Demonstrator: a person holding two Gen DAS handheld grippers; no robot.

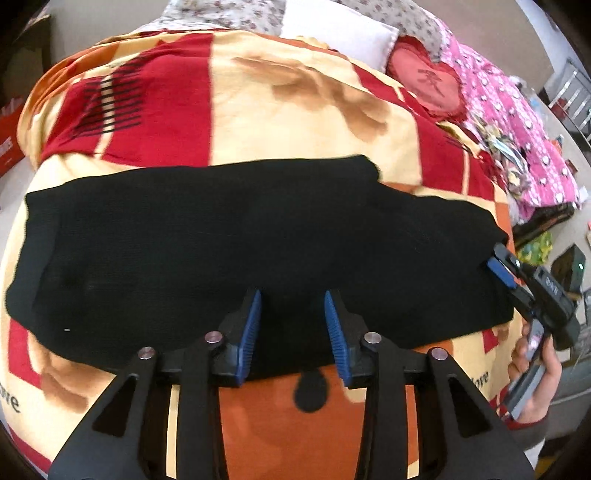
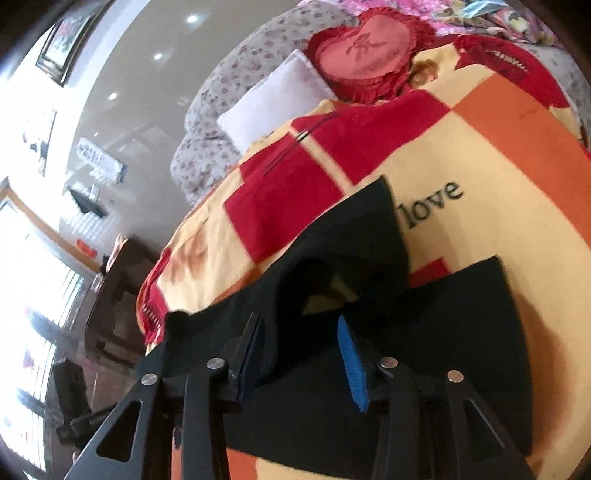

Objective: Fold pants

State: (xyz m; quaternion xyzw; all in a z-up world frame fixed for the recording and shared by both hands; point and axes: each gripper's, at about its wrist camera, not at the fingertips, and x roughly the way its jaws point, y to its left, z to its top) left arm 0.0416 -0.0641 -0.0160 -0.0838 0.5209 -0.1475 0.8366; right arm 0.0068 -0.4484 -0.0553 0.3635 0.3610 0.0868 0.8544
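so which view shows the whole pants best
The left wrist view: the black pants lie nearly end to end across the blanket. The right wrist view shows only one end, with the two legs splayed apart.

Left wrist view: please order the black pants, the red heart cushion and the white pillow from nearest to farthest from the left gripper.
1. Black pants: directly under the open fingers of the left gripper.
2. Red heart cushion: far right, beyond the blanket.
3. White pillow: top centre, only slightly farther than the cushion.
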